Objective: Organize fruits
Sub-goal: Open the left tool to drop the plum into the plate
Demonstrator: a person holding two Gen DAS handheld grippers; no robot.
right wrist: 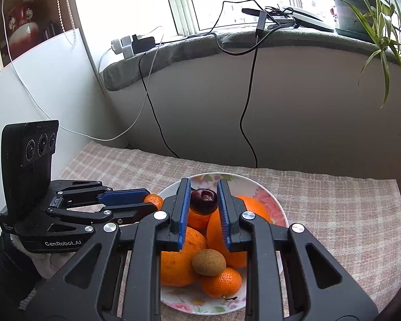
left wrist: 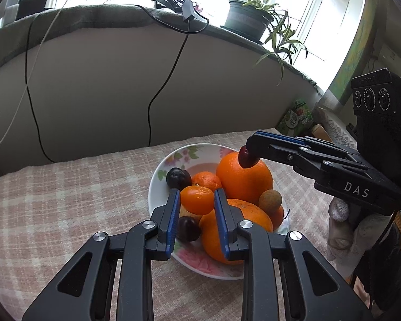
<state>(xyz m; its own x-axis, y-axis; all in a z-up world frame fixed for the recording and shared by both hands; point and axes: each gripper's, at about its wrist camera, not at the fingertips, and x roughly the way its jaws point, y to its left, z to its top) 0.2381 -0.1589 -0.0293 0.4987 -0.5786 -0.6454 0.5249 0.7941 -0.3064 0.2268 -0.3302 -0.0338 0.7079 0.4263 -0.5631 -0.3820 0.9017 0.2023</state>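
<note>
A white floral plate holds large oranges, small mandarins, dark plums and a brown longan. My left gripper is shut on a small mandarin over the plate's near side; it also shows in the right wrist view. My right gripper is shut on a dark red plum just above the big orange.
The plate stands on a pink checked cloth against a grey wall. Black and white cables hang from the windowsill. A potted spider plant stands on the sill. Green packets lie at the far right.
</note>
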